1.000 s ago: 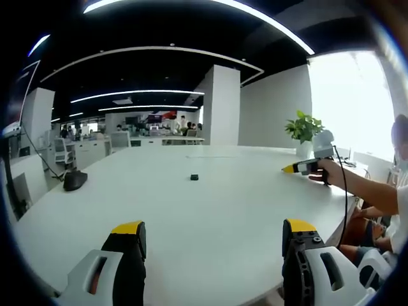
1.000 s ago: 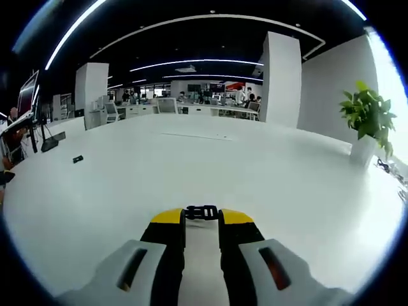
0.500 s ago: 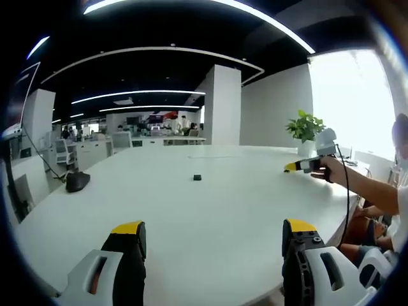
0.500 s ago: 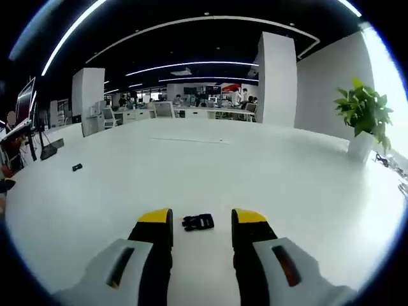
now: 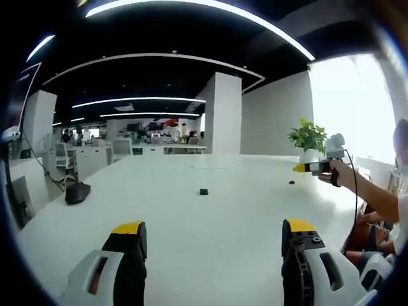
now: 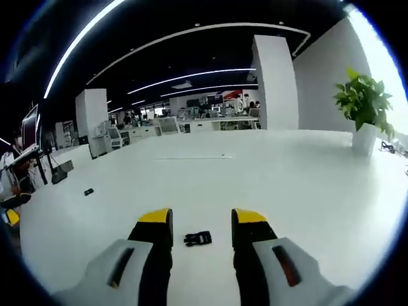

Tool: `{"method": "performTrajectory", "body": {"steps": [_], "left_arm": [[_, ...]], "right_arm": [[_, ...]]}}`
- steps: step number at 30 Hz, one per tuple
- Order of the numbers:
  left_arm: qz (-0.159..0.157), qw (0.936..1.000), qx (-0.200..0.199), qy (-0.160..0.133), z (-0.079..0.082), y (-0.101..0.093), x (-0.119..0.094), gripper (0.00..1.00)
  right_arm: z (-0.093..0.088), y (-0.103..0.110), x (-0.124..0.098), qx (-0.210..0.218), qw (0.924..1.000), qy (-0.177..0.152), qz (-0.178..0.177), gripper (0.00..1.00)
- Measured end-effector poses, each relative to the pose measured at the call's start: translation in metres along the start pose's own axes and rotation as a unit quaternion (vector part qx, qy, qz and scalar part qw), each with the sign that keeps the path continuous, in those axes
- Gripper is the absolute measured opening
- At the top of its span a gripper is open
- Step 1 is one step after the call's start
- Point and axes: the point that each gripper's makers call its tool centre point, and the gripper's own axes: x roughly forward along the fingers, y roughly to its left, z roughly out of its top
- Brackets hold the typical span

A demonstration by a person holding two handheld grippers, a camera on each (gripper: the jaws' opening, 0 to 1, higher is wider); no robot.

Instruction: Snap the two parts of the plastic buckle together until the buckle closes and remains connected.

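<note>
One small black buckle part [image 5: 203,190] lies on the white table [image 5: 210,255] well ahead of my left gripper [image 5: 213,228], which is open with nothing between its fingers. The other black buckle part [image 6: 197,238] lies on the table between the two jaws of my right gripper [image 6: 201,218], which is open and not touching it. In the right gripper view the first part [image 6: 88,191] is a dark speck far to the left. In the left gripper view the right gripper [image 5: 313,167] hangs in a person's hand at the right, just above the second part [image 5: 291,182].
A black mouse-shaped object [image 5: 76,191] sits at the table's left. A potted plant [image 6: 363,105] in a white pot stands at the far right edge. The person's arm [image 5: 376,197] reaches in from the right. Office desks and chairs stand beyond the table.
A second ago my right gripper was shut on a buckle part; it has opened and left the part on the table. Both views have tilted up slightly.
</note>
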Motion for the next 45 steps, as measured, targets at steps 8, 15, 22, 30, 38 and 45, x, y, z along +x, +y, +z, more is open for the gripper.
{"method": "performTrajectory", "body": {"steps": [8, 15, 22, 30, 38, 45], "left_arm": [[0.035, 0.9993, -0.006, 0.005, 0.001, 0.023, 0.015, 0.90], [0.049, 0.9987, 0.005, -0.009, 0.009, 0.025, 0.033, 0.93], [0.047, 0.9988, -0.005, -0.013, 0.014, 0.023, 0.052, 0.93], [0.051, 0.9987, 0.001, 0.004, 0.017, 0.023, 0.086, 0.92], [0.036, 0.9992, -0.013, -0.007, 0.028, 0.021, 0.112, 0.92], [0.038, 0.9992, -0.008, -0.002, 0.035, 0.028, 0.128, 0.93]], "right_arm": [[-0.002, 0.013, -0.006, -0.009, 0.9996, 0.001, 0.028, 0.36], [0.001, 0.020, -0.013, -0.045, 0.9981, 0.000, 0.042, 0.37], [0.000, 0.025, -0.018, -0.065, 0.9955, 0.002, 0.069, 0.37], [0.012, 0.035, -0.014, -0.058, 0.9923, -0.004, 0.109, 0.38], [0.033, 0.035, -0.003, -0.043, 0.9911, -0.028, 0.123, 0.39], [0.034, 0.038, 0.012, -0.048, 0.9896, -0.023, 0.134, 0.39]]}}
